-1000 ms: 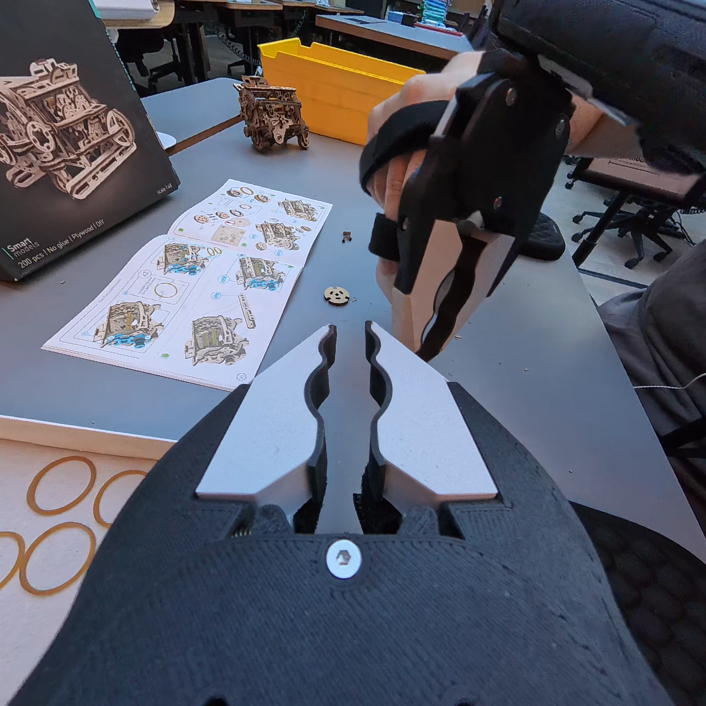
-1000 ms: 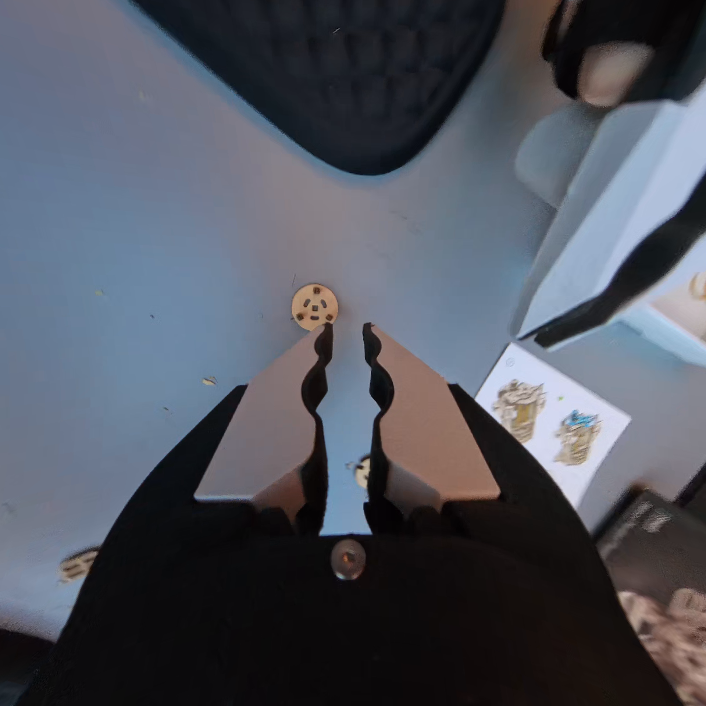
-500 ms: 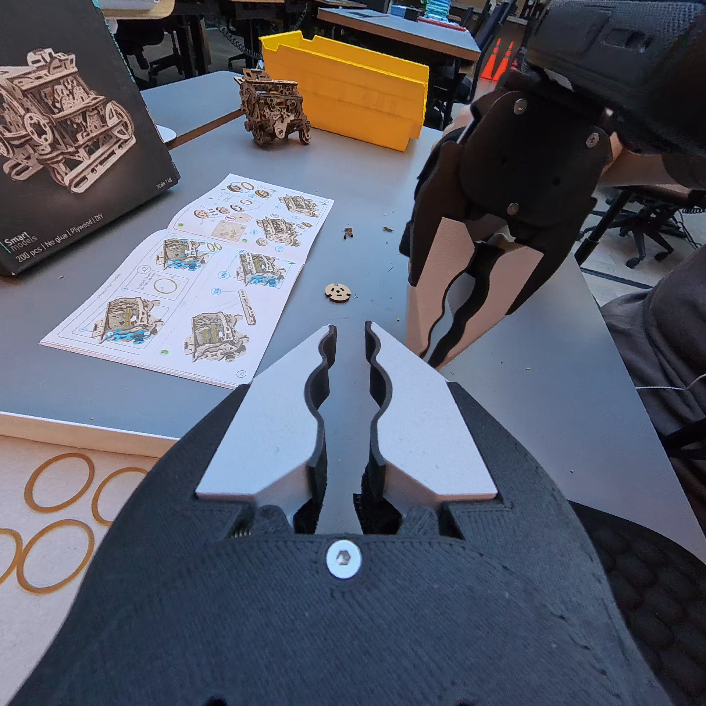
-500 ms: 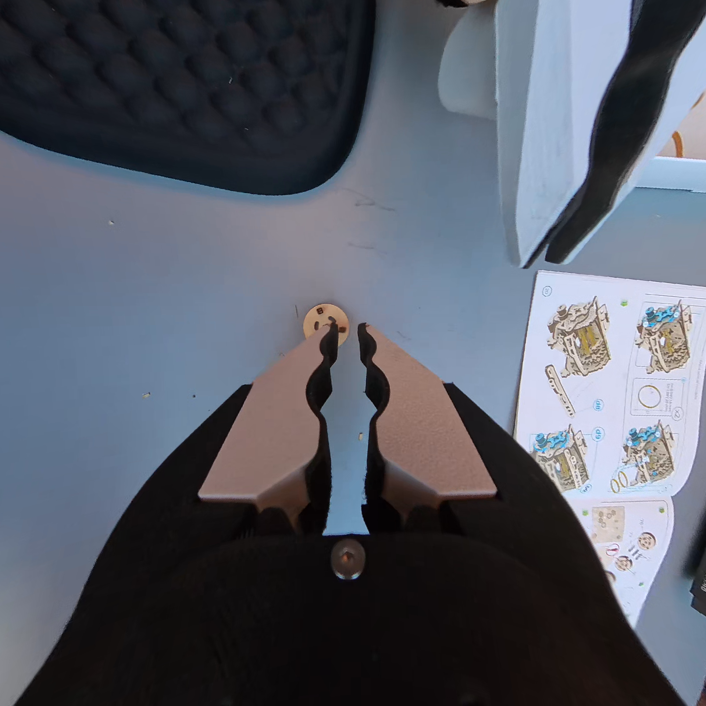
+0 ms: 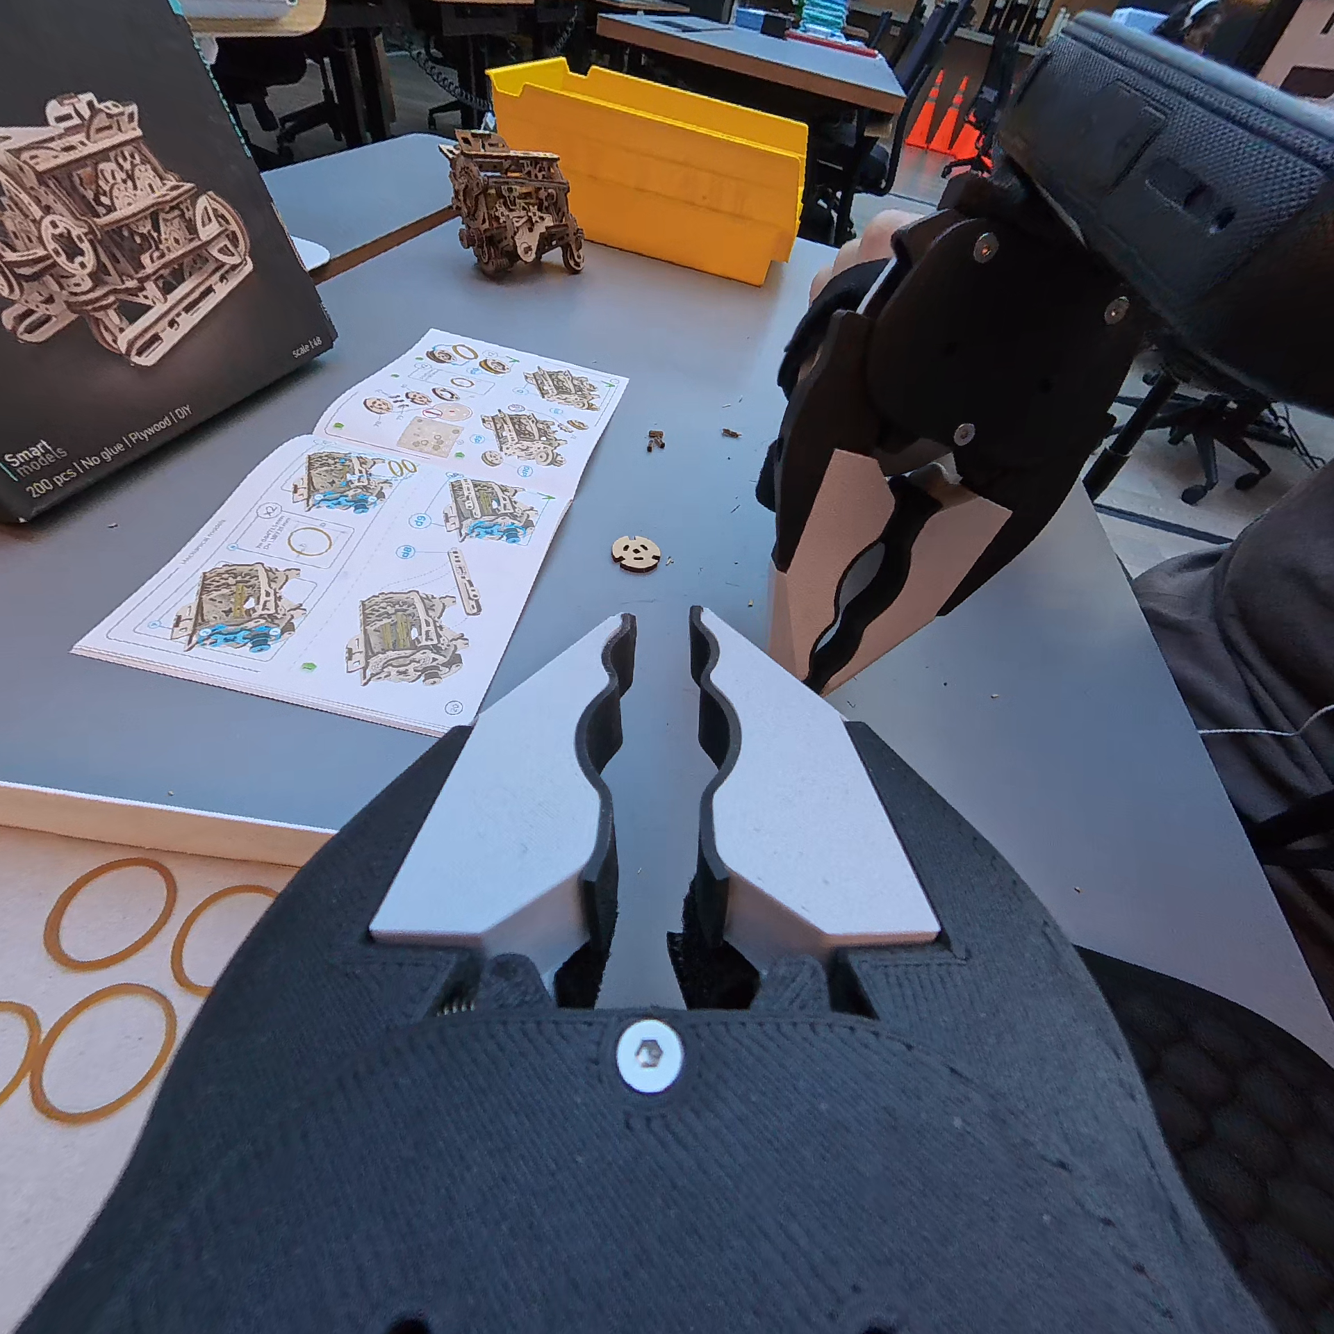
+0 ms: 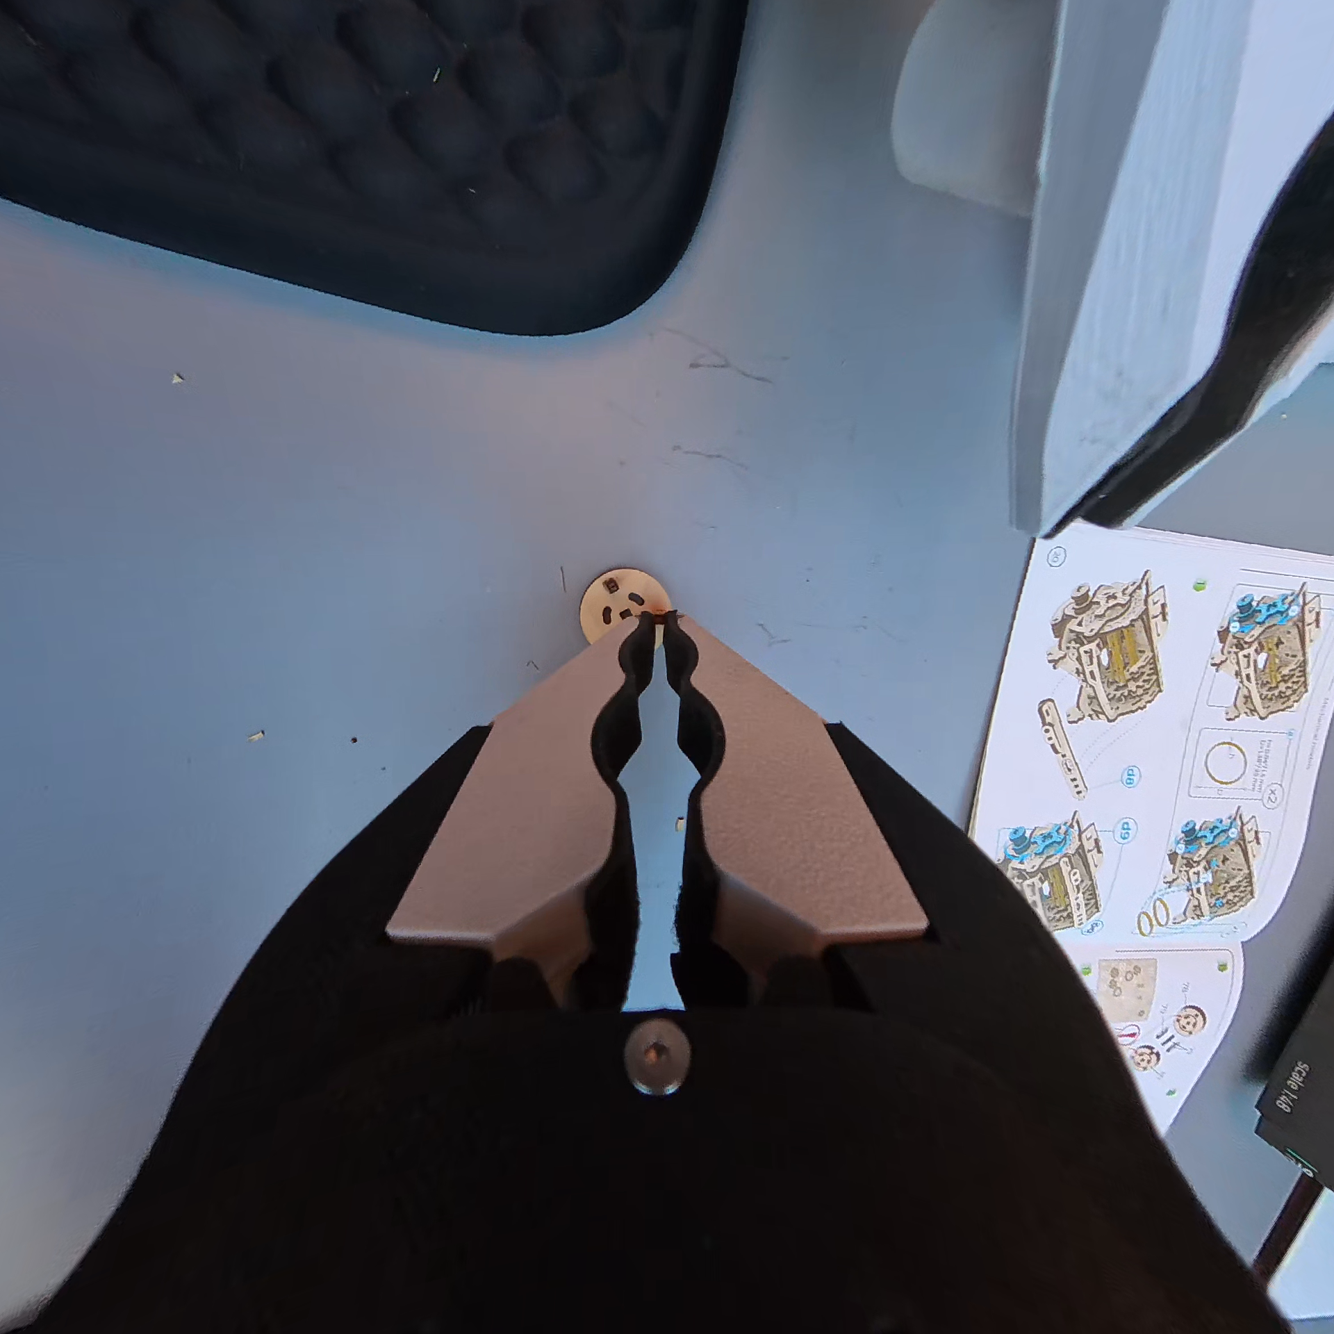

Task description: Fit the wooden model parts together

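Note:
My right gripper [image 6: 658, 626] points down at the grey table [image 6: 289, 541], its jaws nearly closed on a tiny brown wooden piece [image 6: 658, 616] at the very tips. A round slotted wooden disc [image 6: 613, 603] lies flat right under those tips; one slot holds a dark peg. In the left wrist view my left gripper [image 5: 662, 621] is open and empty, low over the table. The right gripper [image 5: 816, 678] stands close on its right, tips down. A slotted wooden disc [image 5: 636, 554] lies just beyond the left tips. I cannot tell whether it is the same disc.
An open instruction booklet [image 5: 361, 520] lies left of the disc, with a dark model box [image 5: 108, 253] behind it. An assembled wooden model [image 5: 512, 206] and a yellow bin [image 5: 664, 166] stand at the back. Rubber bands [image 5: 108, 917] lie on a pale board. A black mat [image 6: 325, 144] lies near the table edge. About 9 centimetres separates my left fingertips from my right.
My right gripper has closed its jaws from a clear gap to almost shut and settled over the disc. My left gripper has stayed open and in place.

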The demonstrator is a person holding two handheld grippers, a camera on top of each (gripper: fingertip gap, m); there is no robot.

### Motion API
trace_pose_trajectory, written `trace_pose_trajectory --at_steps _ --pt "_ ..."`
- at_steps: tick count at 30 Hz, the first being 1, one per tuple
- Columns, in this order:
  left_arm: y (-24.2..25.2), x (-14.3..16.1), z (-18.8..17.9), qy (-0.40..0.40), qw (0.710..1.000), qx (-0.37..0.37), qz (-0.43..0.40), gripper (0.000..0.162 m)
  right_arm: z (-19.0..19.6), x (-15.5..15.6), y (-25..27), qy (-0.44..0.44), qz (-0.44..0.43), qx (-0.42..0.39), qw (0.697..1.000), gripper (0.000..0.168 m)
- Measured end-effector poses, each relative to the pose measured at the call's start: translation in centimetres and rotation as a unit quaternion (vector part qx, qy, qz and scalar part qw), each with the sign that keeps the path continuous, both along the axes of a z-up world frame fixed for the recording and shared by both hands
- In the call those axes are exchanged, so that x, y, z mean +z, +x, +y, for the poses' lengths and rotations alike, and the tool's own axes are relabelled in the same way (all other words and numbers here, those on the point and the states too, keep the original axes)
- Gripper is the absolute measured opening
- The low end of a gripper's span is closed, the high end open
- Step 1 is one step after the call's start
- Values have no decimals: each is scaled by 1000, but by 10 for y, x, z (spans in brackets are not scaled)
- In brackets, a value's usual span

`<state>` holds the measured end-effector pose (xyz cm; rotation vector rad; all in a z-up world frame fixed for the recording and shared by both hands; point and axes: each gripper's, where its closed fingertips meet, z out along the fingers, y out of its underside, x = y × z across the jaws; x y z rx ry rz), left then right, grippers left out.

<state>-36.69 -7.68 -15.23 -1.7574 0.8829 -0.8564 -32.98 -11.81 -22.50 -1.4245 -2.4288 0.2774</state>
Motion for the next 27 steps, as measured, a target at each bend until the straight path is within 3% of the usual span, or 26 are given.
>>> trace_pose_trajectory --at_steps 16,25,27 --pt "1 -4 0 -6 1000 -2 3 13 0 -2 -3 -80 -117 41 989 1" --pt "1 -3 0 -5 1000 -3 3 13 -1 -1 1 -94 -98 46 990 3" --pt "1 -3 -1 -5 1000 -3 4 13 -1 2 -1 -80 -85 47 992 15"
